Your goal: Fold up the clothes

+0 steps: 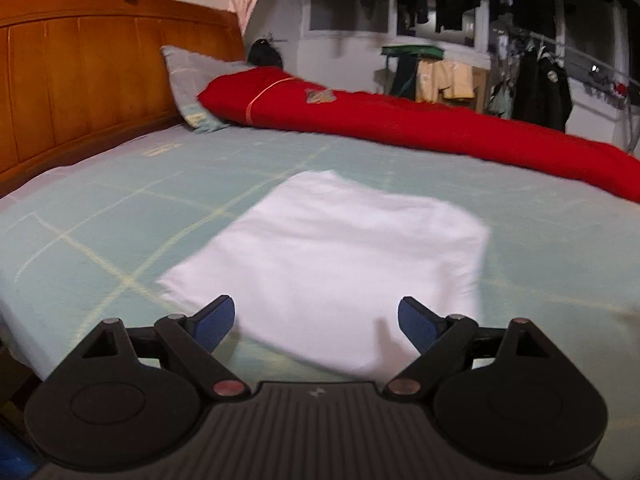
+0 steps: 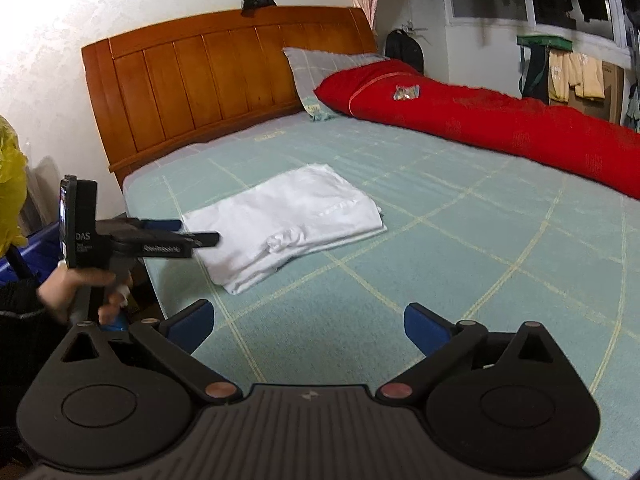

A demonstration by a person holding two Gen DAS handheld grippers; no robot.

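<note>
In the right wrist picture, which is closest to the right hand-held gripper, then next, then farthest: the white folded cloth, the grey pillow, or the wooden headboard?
1. White folded cloth: just ahead of the right hand-held gripper, to the left, on the green sheet.
2. Grey pillow: far end of the bed, leaning up.
3. Wooden headboard: behind the pillow, against the wall.

Bare sheet (image 2: 440,264) beside folded cloth (image 2: 288,216)

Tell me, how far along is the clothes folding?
Mostly done, it seems: the white cloth garment lies folded in a neat rectangle on the pale green checked bedsheet. Nothing is in hand; the left gripper and right gripper are both open and empty. No other loose garment shows on the bed.
</note>
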